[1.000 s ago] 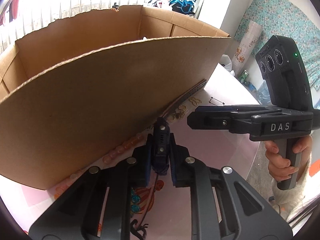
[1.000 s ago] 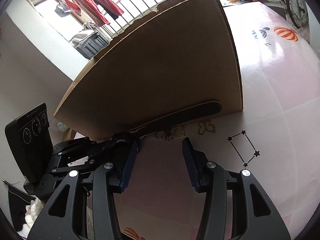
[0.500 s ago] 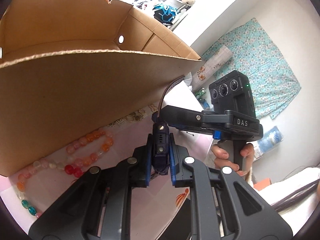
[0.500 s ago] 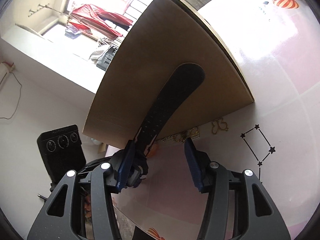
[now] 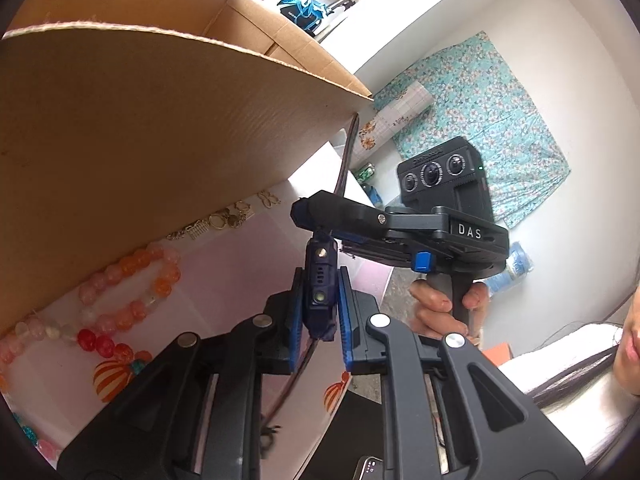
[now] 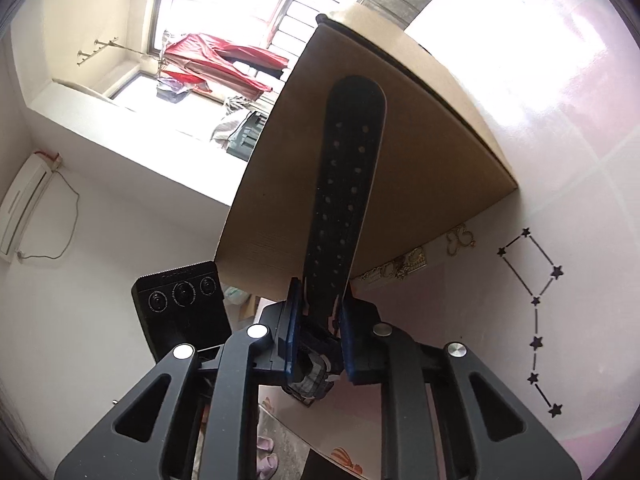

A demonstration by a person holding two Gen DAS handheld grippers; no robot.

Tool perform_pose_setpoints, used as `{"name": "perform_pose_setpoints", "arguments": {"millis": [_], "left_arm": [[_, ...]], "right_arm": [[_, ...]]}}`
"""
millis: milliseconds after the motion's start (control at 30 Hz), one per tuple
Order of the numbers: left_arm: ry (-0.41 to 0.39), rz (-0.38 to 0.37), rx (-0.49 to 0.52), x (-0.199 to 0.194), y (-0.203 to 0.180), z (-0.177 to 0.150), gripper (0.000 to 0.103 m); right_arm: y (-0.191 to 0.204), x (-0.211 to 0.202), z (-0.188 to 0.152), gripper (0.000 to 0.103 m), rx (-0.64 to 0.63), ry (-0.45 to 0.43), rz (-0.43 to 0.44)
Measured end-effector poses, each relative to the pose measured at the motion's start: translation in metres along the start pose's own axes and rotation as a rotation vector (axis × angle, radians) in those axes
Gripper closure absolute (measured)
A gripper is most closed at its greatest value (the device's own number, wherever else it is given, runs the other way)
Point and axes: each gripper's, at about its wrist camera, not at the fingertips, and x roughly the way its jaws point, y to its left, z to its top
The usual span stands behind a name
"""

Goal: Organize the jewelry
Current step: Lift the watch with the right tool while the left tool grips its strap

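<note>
Bead strand and small trinkets lie on the table against the cardboard box.

1. Your right gripper has just been closing, and its blue pads now press on the base of a black perforated watch strap.
2. The strap stands up from the jaws across the side of a cardboard box.
3. Gold jewelry pieces lie on the pink table, touching the box's lower edge.
4. The left gripper's camera housing shows low on the left of your view.
5. Red clothing hangs at a barred window behind.
</note>
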Motion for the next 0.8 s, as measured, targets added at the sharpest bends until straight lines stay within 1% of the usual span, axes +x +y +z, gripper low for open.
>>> {"name": "perform_pose_setpoints", "arguments": {"millis": [67, 100, 167, 267, 300, 333, 400, 500, 533, 600, 633, 667, 700, 800], "left_arm": [[0.013, 0.086, 0.042, 0.003, -0.008, 0.000, 0.081], [0.017, 0.108, 0.060, 0.005, -0.012, 0.000, 0.076], [0.027, 0.145, 0.087, 0.008, -0.020, -0.002, 0.073], [0.069, 0.238, 0.162, 0.019, -0.037, -0.008, 0.068], [0.081, 0.257, 0.179, 0.023, -0.043, -0.011, 0.065], [0.078, 0.275, 0.201, 0.025, -0.049, -0.013, 0.061], [0.077, 0.328, 0.248, 0.029, -0.060, -0.017, 0.056], [0.080, 0.399, 0.316, 0.034, -0.076, -0.025, 0.054], [0.082, 0.423, 0.346, 0.036, -0.081, -0.031, 0.054], [0.091, 0.436, 0.384, 0.042, -0.091, -0.034, 0.056], [0.089, 0.465, 0.395, 0.043, -0.095, -0.034, 0.066], [0.087, 0.509, 0.414, 0.044, -0.098, -0.036, 0.072], [0.085, 0.536, 0.427, 0.044, -0.100, -0.039, 0.080], [0.083, 0.532, 0.406, 0.038, -0.104, -0.037, 0.081]], "right_arm": [[0.002, -0.005, -0.001, 0.100, 0.013, -0.014, -0.043], [0.001, -0.006, -0.001, 0.099, 0.024, -0.016, -0.071], [0.000, -0.010, -0.001, 0.099, 0.032, -0.029, -0.105], [0.001, -0.013, -0.001, 0.099, 0.045, -0.037, -0.114], [0.006, -0.013, -0.003, 0.099, 0.043, -0.040, -0.110], [-0.005, -0.010, -0.003, 0.099, 0.046, -0.043, -0.114], [-0.002, -0.016, -0.003, 0.099, 0.040, -0.050, -0.108], [0.004, -0.023, -0.003, 0.099, 0.019, -0.063, -0.102], [0.007, -0.025, -0.003, 0.099, 0.012, -0.067, -0.099], [0.010, -0.026, -0.001, 0.099, -0.001, -0.074, -0.098], [0.013, -0.027, -0.001, 0.099, -0.007, -0.075, -0.095], [0.016, -0.028, -0.001, 0.099, -0.012, -0.076, -0.091], [0.017, -0.030, -0.001, 0.099, -0.014, -0.079, -0.088], [0.018, -0.034, -0.007, 0.099, -0.030, -0.072, -0.098]]}}
